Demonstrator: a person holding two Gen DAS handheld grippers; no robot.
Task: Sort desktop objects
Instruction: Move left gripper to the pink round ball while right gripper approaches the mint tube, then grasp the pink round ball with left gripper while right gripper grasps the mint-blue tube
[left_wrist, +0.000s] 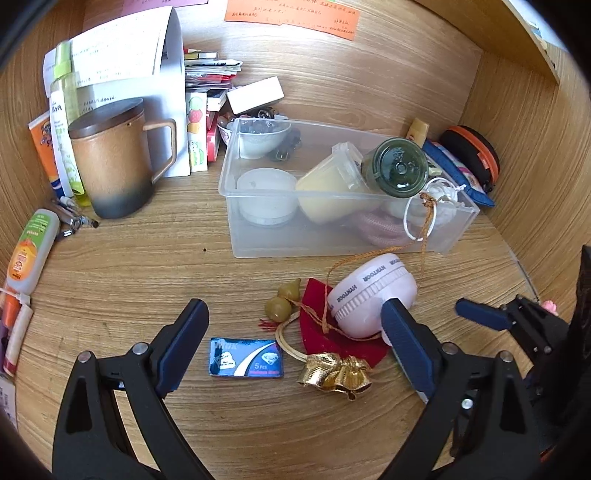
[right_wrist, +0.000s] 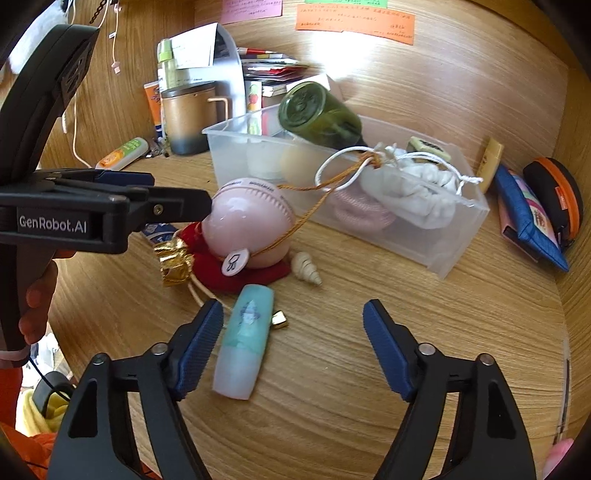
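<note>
My left gripper (left_wrist: 295, 325) is open and low over the wooden desk. Between its fingers lie a blue card (left_wrist: 246, 357), a gold bow (left_wrist: 334, 374), a small gourd charm (left_wrist: 282, 302) and a red pouch (left_wrist: 317, 314). A pink round device (left_wrist: 371, 295) rests on the pouch against the right finger (left_wrist: 402, 332). My right gripper (right_wrist: 293, 314) is open; a teal tube (right_wrist: 243, 343) lies flat just inside its left finger (right_wrist: 201, 343), with no pad pressing on it. A small shell (right_wrist: 306, 267) lies beyond the tube.
A clear plastic bin (left_wrist: 258, 243) behind holds a green bottle (left_wrist: 395, 168), a yellow cup, a white jar and a white drawstring pouch. A brown lidded mug (left_wrist: 114, 162), tubes and papers crowd the back left. Pouches (right_wrist: 532, 218) lie at the right wall.
</note>
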